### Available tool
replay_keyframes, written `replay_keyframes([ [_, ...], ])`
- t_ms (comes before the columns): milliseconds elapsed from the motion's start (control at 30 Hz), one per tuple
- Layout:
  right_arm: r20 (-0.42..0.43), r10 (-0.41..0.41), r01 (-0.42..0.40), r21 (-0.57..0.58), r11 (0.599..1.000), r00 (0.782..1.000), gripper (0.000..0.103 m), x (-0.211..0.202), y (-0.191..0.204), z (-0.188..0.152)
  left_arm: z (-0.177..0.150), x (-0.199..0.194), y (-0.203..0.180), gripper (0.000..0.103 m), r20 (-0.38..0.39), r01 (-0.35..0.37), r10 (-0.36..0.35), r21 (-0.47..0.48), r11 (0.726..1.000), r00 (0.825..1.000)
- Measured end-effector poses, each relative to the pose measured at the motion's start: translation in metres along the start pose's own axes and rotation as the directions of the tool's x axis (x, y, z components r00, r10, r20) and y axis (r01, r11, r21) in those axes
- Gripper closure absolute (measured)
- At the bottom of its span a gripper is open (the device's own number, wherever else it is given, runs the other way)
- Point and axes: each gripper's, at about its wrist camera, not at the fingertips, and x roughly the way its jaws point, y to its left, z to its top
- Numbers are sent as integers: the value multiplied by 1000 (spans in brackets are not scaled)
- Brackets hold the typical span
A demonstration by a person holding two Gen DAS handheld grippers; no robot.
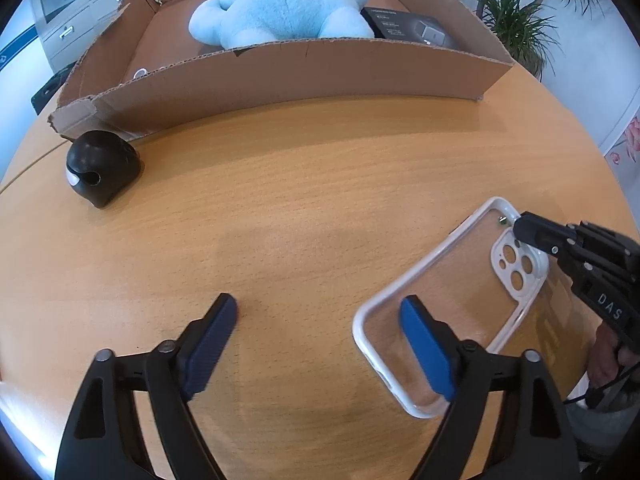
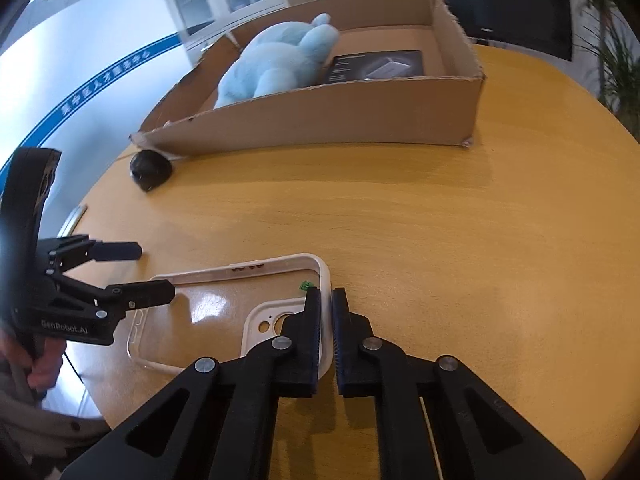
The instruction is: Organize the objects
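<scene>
right gripper (image 2: 330,300) closed on the white rim of the clear phone case (image 2: 224,312), one finger inside the rim and one outside, at the camera-cutout end. case lies flat on the wooden table (image 2: 440,220), near the front edge. left gripper (image 1: 320,316) open wide, nothing between its blue pads (image 1: 426,348); the right-side pad sits over the case's other end, contact cannot be told; the left-side pad is over bare table. in the left wrist view the right gripper (image 1: 520,230) enters from the right at the case corner (image 1: 448,304).

further back, left: small black rounded object (image 1: 102,168) on the table, just beside the corner of the cardboard box (image 1: 280,80).

far: box open-topped, holding a light blue plush toy (image 1: 280,8) and a dark flat package (image 1: 416,28) beside it.
</scene>
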Motion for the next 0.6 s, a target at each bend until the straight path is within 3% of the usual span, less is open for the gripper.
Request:
replay_keyframes([
  [133,25,-44,43,39,998,999,98,-3,5,-6,0,-3,1,41,11,3,-3,0,1000,1000],
  [200,28,-43,42,46,998,999,98,-4,5,-7,-2,-6,0,65,20,18,-18,1,1000,1000],
  [300,19,-27,26,41,999,999,98,-5,4,-6,0,-5,-4,87,17,58,-58,6,998,998],
  [367,13,-18,18,32,999,1000,97,-5,3,-6,-1,-6,-6,91,19,71,-71,14,997,997],
  [600,11,-5,5,2,1000,1000,95,-5,3,-7,0,-3,-5,91,20,90,-90,9,996,996],
])
